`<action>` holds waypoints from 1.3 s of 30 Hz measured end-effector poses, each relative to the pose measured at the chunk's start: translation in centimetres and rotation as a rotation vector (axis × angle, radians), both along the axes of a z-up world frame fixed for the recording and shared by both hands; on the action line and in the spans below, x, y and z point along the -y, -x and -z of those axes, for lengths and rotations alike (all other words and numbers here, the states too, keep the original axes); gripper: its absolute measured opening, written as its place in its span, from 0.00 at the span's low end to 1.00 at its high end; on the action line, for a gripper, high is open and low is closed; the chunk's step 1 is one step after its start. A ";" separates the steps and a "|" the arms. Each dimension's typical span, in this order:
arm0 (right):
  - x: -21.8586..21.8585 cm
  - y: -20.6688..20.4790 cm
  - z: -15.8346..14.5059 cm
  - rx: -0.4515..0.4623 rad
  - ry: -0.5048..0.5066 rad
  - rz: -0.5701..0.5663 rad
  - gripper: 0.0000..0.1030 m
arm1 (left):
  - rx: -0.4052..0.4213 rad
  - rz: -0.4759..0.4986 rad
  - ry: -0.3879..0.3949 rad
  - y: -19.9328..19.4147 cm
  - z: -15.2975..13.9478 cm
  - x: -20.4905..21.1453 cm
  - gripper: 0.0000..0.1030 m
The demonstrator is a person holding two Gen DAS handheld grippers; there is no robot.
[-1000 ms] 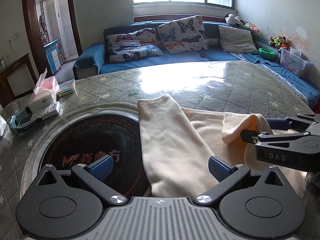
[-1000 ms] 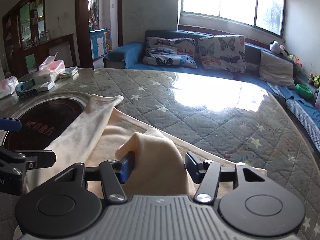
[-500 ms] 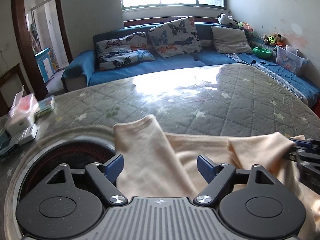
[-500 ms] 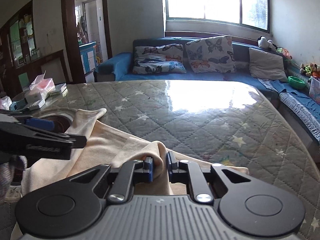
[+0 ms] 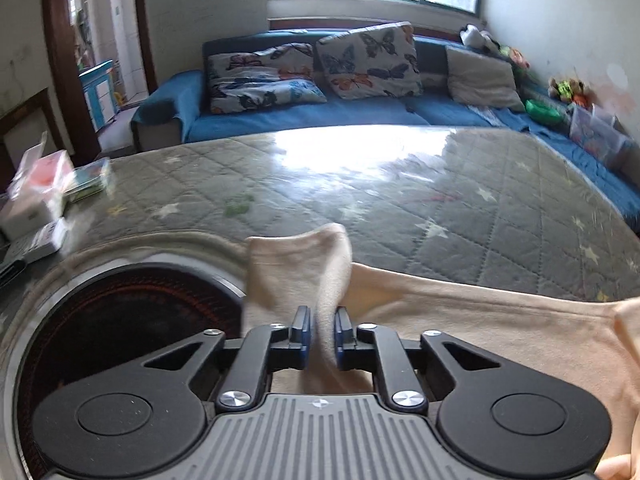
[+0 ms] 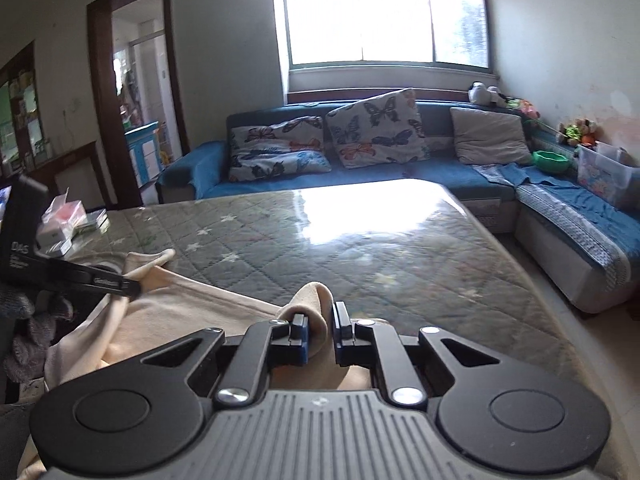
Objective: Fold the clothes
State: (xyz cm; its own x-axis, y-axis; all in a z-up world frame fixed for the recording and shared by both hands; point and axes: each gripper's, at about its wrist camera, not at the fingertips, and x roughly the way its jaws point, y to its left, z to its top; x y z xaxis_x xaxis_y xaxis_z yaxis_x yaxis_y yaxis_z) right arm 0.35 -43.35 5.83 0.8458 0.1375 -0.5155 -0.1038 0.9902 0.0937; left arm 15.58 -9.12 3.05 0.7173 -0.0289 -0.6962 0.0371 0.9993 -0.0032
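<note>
A cream-coloured garment point(image 5: 460, 320) lies across the near part of the quilted grey table cover point(image 5: 400, 200). My left gripper point(image 5: 322, 330) is shut on a raised sleeve end of the garment. My right gripper point(image 6: 320, 334) is shut on another bunched corner of the same garment point(image 6: 192, 312) and holds it lifted. In the right wrist view the left gripper point(image 6: 120, 282) shows at the left edge, pinching cloth. The near hem of the garment is hidden behind the gripper bodies.
A round dark inset with red lettering point(image 5: 120, 320) sits in the table at the left. A tissue box and small boxes point(image 5: 40, 196) stand at the table's far left edge. A blue sofa with butterfly cushions point(image 5: 340, 80) runs behind and along the right.
My left gripper went from open to shut on the sleeve end. My right gripper stayed shut on its corner and has lifted it higher. Both views rose.
</note>
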 end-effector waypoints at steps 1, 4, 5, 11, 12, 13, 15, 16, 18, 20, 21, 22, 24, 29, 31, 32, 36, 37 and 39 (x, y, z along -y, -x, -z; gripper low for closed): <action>0.4 0.4 -0.1 0.001 -0.004 0.011 0.10 | 0.011 -0.011 0.004 0.5 -0.3 -0.6 0.08; 2.8 2.5 -0.3 0.009 -0.017 0.082 0.10 | 0.046 -0.055 0.033 2.7 -1.7 -2.8 0.06; 3.5 3.2 -0.3 0.012 -0.020 0.105 0.10 | 0.057 -0.071 0.045 3.6 -2.2 -3.6 0.06; 8.4 7.4 0.1 0.017 -0.067 0.260 0.10 | 0.137 -0.186 0.113 10.8 -5.2 -9.6 0.06; 9.2 8.1 0.2 0.017 -0.066 0.289 0.08 | 0.144 -0.209 0.123 12.2 -5.5 -10.6 0.06; 10.1 8.8 0.3 0.018 -0.066 0.319 0.08 | 0.151 -0.231 0.134 13.6 -5.7 -11.6 0.06; 11.8 10.0 0.6 0.015 -0.068 0.379 0.08 | 0.149 -0.268 0.138 16.0 -5.5 -13.4 0.07; 12.6 10.4 0.9 0.004 -0.072 0.408 0.08 | 0.138 -0.289 0.125 16.9 -5.1 -14.2 0.07; 13.8 11.1 1.6 -0.025 -0.073 0.437 0.08 | 0.111 -0.333 0.088 18.7 -4.1 -15.6 0.07; 14.1 11.6 1.9 -0.040 -0.070 0.431 0.10 | 0.076 -0.376 0.025 20.1 -2.8 -16.6 0.07; 14.1 11.8 2.1 -0.043 -0.068 0.423 0.11 | 0.063 -0.393 0.000 20.8 -2.3 -17.0 0.08; 14.1 12.1 2.1 -0.046 -0.065 0.414 0.11 | 0.057 -0.395 -0.009 21.3 -2.1 -17.1 0.08; 13.7 12.4 2.2 -0.048 -0.053 0.395 0.15 | 0.053 -0.378 -0.010 22.3 -2.2 -16.8 0.09; 13.0 10.9 2.8 -0.077 -0.064 0.377 0.33 | 0.087 -0.196 0.005 24.4 -3.2 -13.2 0.28; 13.0 10.2 3.5 -0.098 -0.073 0.375 0.34 | 0.112 -0.058 0.027 25.0 -3.8 -10.3 0.36; 13.0 10.0 3.8 -0.106 -0.074 0.372 0.34 | 0.121 0.012 0.035 25.2 -4.0 -8.8 0.36; 12.7 8.6 4.6 -0.128 -0.047 0.370 0.37 | 0.136 0.257 0.060 25.3 -4.1 -2.9 0.39; 12.7 8.3 4.8 -0.131 -0.043 0.373 0.37 | 0.136 0.306 0.059 25.2 -4.0 -1.6 0.39; 12.8 7.7 5.1 -0.134 -0.051 0.370 0.37 | 0.131 0.369 0.045 24.8 -3.6 0.0 0.39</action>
